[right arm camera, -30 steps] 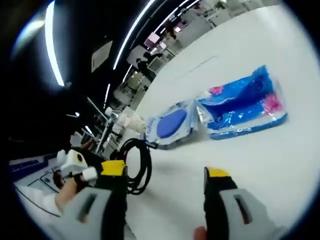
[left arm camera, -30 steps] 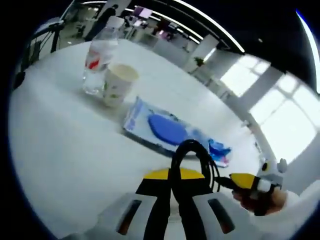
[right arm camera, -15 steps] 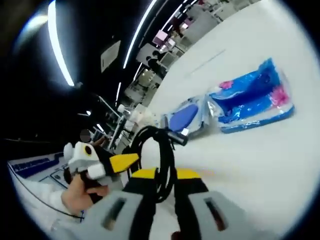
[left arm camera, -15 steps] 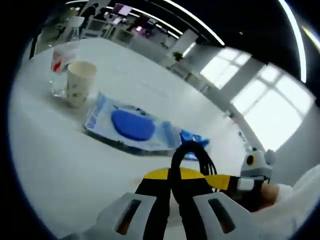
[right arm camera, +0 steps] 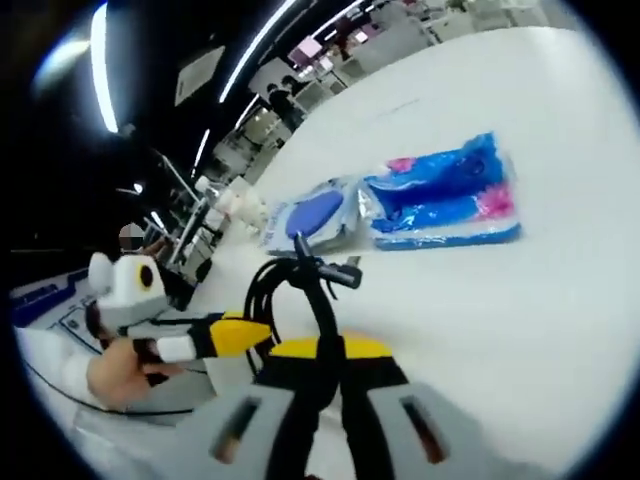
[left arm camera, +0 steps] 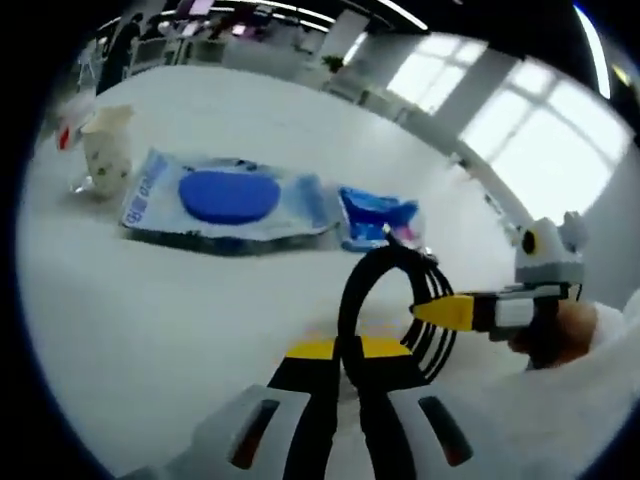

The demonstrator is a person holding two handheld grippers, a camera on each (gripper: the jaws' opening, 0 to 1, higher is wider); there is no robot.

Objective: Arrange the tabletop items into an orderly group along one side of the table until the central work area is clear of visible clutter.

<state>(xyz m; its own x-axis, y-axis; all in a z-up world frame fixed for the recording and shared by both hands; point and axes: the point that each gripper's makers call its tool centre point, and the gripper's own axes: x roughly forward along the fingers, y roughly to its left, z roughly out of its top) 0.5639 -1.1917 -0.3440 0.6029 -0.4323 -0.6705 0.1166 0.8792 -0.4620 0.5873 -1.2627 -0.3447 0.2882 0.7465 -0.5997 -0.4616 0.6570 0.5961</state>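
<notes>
On the white table [left arm camera: 150, 320] we see our left gripper [left arm camera: 340, 352] and right gripper [right arm camera: 318, 352] both clamped on the coiled black cable [left arm camera: 385, 300], low at centre; wipes packs apparently lie beyond, mid-frame.

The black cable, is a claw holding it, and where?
Yes. Both claws are shut on the coiled black cable. The left claw pinches the bottom of the loop. The right claw pinches the loop's strands near the bottom too.
</notes>
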